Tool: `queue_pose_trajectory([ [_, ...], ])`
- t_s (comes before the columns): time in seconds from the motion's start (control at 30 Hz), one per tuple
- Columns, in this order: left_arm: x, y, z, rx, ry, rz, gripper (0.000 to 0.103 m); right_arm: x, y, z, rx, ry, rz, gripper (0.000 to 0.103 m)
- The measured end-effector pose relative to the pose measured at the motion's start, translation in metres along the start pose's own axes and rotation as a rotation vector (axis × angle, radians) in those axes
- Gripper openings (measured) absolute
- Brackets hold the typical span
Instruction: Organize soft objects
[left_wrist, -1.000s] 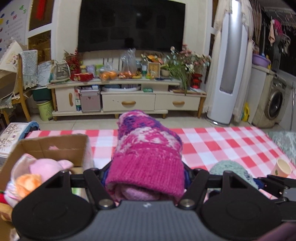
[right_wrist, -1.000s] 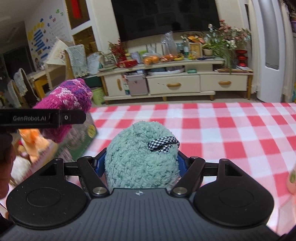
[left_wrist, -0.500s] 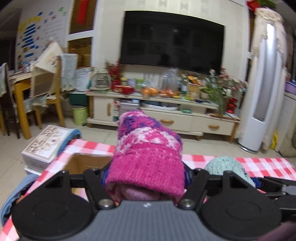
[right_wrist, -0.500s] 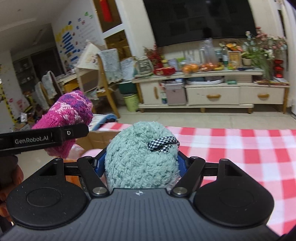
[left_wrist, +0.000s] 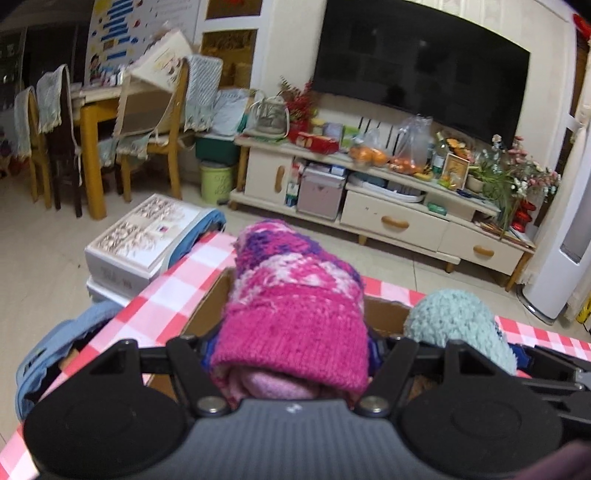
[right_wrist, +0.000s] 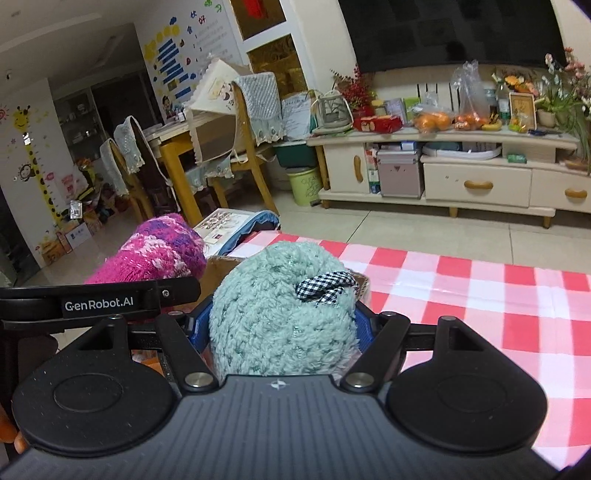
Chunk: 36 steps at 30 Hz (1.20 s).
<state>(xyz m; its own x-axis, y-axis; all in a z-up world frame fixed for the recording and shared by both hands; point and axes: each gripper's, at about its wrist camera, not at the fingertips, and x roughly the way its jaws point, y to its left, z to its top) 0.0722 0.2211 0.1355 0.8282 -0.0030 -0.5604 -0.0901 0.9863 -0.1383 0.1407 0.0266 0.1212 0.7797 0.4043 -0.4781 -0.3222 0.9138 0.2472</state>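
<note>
My left gripper (left_wrist: 291, 347) is shut on a rolled pink and purple knit hat (left_wrist: 295, 295) that fills the gap between its fingers. My right gripper (right_wrist: 282, 325) is shut on a fluffy mint-green knit hat (right_wrist: 280, 310) with a black-and-white checked bow (right_wrist: 325, 286). Both hats hang over the near part of a cardboard box (left_wrist: 207, 314) at the left end of the table. In the right wrist view the pink hat (right_wrist: 155, 254) and the left gripper's arm (right_wrist: 99, 301) sit just left of the green hat. The green hat (left_wrist: 458, 325) shows right of the pink one in the left wrist view.
A red and white checked tablecloth (right_wrist: 480, 295) covers the table, running off to the right. Beside the table's left end stand stacked white boxes (left_wrist: 147, 236) and a blue bag (left_wrist: 48, 347) on the floor. Chairs, a yellow table and a TV cabinet (left_wrist: 388, 210) lie beyond.
Both grippers have swung left together, each still holding its hat. The box now lies under them, and the views now show the dining corner instead of the open tablecloth.
</note>
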Motion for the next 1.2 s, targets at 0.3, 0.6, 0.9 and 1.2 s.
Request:
queue_pose_trajectory([
  [0.3,0.013,0.007,-0.006,-0.014,0.045,0.039,0.076,-0.002,0.000,-0.005,0.029,0.022,0.017,0.101],
  [0.6,-0.004,0.000,-0.003,0.002,-0.026,0.034,0.094,-0.034,-0.003,-0.003,0.063,-0.057,-0.050,0.101],
  [0.9,-0.032,-0.018,-0.015,0.052,-0.062,0.005,0.102,-0.082,-0.007,-0.023,0.067,-0.079,-0.221,0.103],
  [1.2,-0.074,-0.045,-0.058,0.189,-0.050,0.006,0.102,-0.134,-0.006,-0.051,0.101,-0.040,-0.302,0.103],
])
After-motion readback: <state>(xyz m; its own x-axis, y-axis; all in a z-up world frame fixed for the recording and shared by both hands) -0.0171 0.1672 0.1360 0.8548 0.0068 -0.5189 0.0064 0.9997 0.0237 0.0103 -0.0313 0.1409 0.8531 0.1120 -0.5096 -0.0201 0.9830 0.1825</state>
